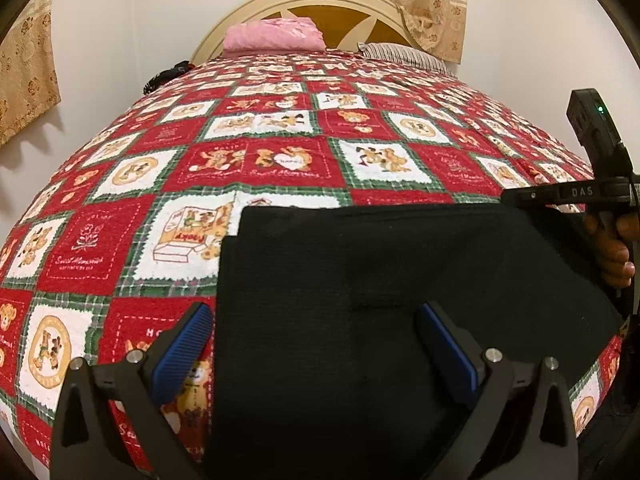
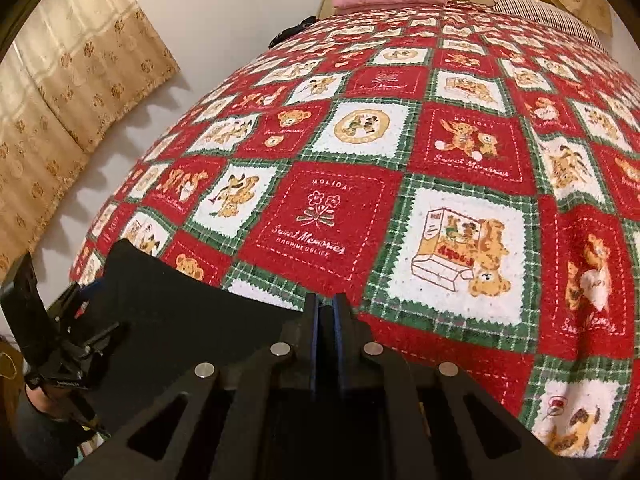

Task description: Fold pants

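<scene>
The black pants lie folded flat on the near part of the bed. My left gripper is open over their near left part. One blue pad hangs past the pants' left edge above the blanket, and the other pad is over the black cloth. My right gripper is shut at the far edge of the pants, with a thin dark strip of cloth between its pads. A hand holds that tool at the pants' far right corner.
A red, white and green teddy-bear blanket covers the whole bed. At the head lie a pink folded cloth and a striped pillow against a cream headboard. Beige curtains hang on the wall beside the bed.
</scene>
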The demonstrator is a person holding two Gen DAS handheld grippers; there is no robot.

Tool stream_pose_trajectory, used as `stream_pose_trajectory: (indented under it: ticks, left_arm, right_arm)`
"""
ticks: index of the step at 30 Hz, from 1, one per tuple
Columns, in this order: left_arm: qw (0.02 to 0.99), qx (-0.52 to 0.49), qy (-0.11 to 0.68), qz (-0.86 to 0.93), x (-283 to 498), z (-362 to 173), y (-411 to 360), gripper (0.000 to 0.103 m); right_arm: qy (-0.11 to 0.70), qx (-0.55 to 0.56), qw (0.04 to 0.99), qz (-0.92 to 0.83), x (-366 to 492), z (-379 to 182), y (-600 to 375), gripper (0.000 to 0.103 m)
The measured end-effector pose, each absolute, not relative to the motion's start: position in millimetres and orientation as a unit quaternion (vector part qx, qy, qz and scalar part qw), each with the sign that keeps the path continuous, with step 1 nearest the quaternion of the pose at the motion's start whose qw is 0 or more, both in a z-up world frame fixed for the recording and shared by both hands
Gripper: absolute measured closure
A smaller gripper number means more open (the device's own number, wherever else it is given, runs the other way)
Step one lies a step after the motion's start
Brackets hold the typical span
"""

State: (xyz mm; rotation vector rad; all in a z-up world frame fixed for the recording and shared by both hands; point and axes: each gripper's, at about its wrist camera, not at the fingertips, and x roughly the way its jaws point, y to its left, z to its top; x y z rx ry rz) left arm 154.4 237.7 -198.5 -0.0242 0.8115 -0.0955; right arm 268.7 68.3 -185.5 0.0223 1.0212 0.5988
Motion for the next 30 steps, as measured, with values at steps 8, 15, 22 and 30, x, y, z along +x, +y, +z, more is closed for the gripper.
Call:
stream_pose_trajectory:
  ticks: [8, 15, 22, 30]
  left_arm:
    - [0.912, 0.008, 0.407, -0.045, 162.0, -196.0, 243.9, 0.0]
    - [0.909, 0.007, 0.414, -0.051, 170.2, -197.7, 248.3, 0.0]
    - [0.918, 0.03, 0.394, -0.033, 163.1, -194.1, 246.0, 0.0]
    - [0.919, 0.022, 0.392, -0.038, 164.3, -196.3, 249.0, 0.0]
  right_arm:
    - [0.462, -0.039, 0.839, 0.285, 253.3, -178.5, 74.2, 0.07]
    - [0.409, -0.055, 0.853, 0.321, 202.9, -135.4, 71.1, 0.062]
    - [0.4, -0.158, 0.865, 0.257, 190.6, -154.7, 99.9, 0.061]
    - [0.474, -0.004, 0.834, 0.282, 248.4, -164.9, 46.7, 0.062]
